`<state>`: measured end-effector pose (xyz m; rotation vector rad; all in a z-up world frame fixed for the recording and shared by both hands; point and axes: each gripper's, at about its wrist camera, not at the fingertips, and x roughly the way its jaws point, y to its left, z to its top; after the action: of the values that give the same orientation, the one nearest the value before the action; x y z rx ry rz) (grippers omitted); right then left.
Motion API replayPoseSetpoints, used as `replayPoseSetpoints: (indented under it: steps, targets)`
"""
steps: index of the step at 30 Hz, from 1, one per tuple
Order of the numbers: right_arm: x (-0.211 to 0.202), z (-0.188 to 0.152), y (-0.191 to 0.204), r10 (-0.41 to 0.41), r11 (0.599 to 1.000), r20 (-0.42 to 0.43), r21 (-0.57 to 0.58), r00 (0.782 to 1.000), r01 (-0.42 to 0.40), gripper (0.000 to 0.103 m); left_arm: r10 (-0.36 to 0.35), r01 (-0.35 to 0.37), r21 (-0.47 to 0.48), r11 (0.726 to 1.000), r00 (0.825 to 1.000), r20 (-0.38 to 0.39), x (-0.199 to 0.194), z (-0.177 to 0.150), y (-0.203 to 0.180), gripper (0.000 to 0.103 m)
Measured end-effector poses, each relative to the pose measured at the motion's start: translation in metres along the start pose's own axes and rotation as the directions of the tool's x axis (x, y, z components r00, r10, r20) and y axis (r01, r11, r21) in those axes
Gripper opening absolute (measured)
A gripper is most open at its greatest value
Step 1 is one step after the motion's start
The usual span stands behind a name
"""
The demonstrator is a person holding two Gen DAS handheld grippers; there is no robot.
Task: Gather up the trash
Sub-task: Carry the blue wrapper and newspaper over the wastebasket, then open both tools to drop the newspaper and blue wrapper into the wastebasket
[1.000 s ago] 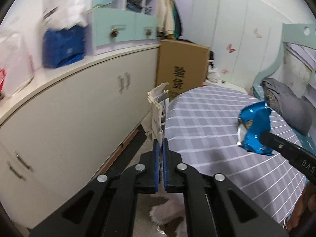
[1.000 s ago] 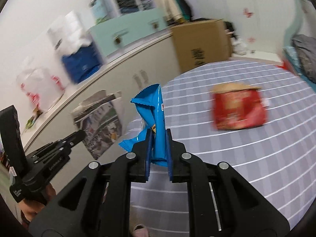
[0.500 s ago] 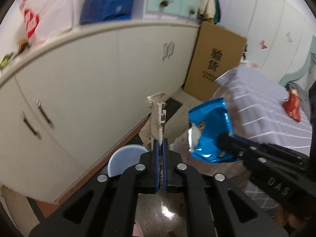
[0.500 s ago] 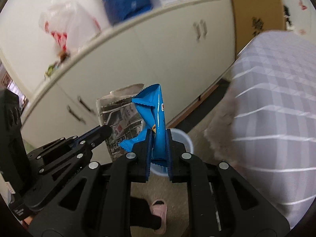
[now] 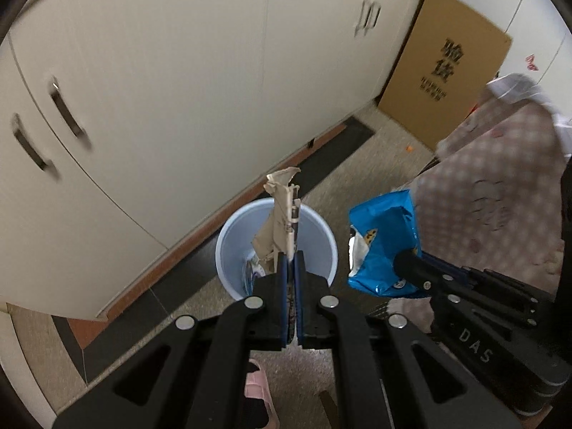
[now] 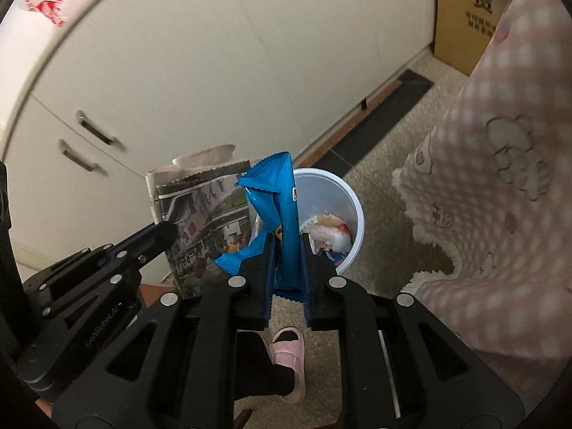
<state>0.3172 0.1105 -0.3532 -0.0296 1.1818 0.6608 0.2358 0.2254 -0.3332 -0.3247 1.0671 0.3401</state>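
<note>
Both claws point down twd the bin [image 5: 277,246]; left gripper [image 5: 290,261] pinches folded newspaper [image 5: 280,221], upright, right over the bin mouth; right gripper [image 6: 287,246] clamps blue wrapper [image 6: 282,196], just beside the rim; left is nearer, so I'd drop it first.

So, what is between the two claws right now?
In the right wrist view, only the folded newspaper and blue wrapper they hold; the bin shows behind.
</note>
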Motion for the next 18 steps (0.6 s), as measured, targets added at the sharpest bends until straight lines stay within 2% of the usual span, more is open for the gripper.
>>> replayPoseSetpoints:
  steps: [7,14,16,18]
  targets:
    - [0.041,0.011,-0.016,-0.02,1.0,-0.037,0.021,0.999,0.021,0.013,0.024,-0.026,-0.021,0.999,0.996,-0.083,0.056,0.01,0.009,0.004]
    - [0.066,0.02,-0.031,-0.028,0.999,-0.062,0.033,0.998,0.03,0.013,0.031,-0.037,-0.043,0.998,0.991,-0.132,0.093,0.018,0.016,0.005]
    - [0.071,0.021,-0.034,-0.029,0.999,-0.07,0.039,0.997,0.032,0.013,0.038,-0.045,-0.046,0.998,0.99,-0.139,0.099,0.019,0.017,0.008]
    - [0.076,0.021,-0.035,-0.03,0.998,-0.076,0.046,0.997,0.034,0.013,0.026,-0.035,-0.057,0.998,0.988,-0.15,0.105,0.022,0.02,0.017]
